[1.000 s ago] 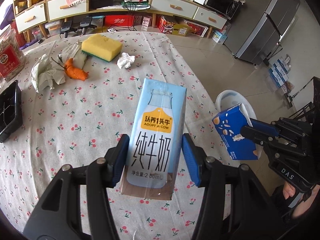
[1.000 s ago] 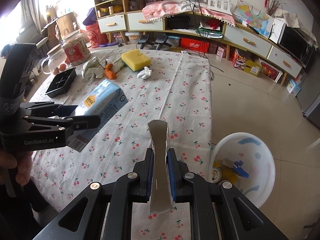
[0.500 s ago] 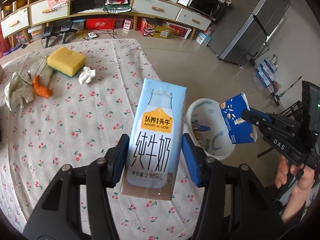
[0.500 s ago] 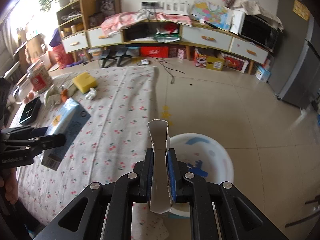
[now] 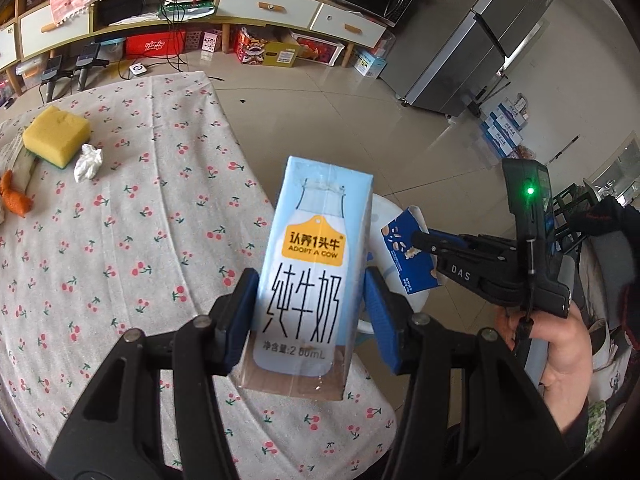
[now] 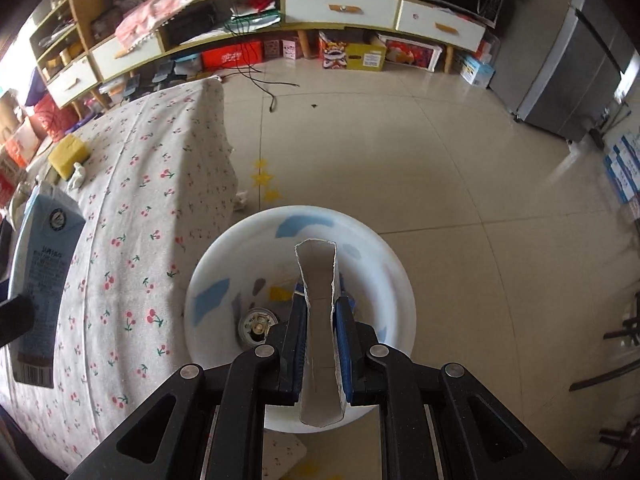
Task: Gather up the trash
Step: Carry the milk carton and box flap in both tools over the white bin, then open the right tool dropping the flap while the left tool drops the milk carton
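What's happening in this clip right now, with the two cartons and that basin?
A person is clearing trash off a cherry-print table with a gripper in each hand. The left gripper is clamped on a pale blue milk carton, held over the table's edge. The right gripper pinches a flattened dark blue carton above the white basin on the floor, which already holds a can. A yellow sponge and a crumpled tissue remain on the table.

Beige tiled floor (image 6: 400, 152) with a glossy sheen, lit by daylight from the left. A long low cabinet (image 6: 344, 8) with white drawers and open shelves lines the far wall; cardboard boxes (image 6: 366, 56) stand beneath it. A steel refrigerator (image 5: 492, 36) stands at right.
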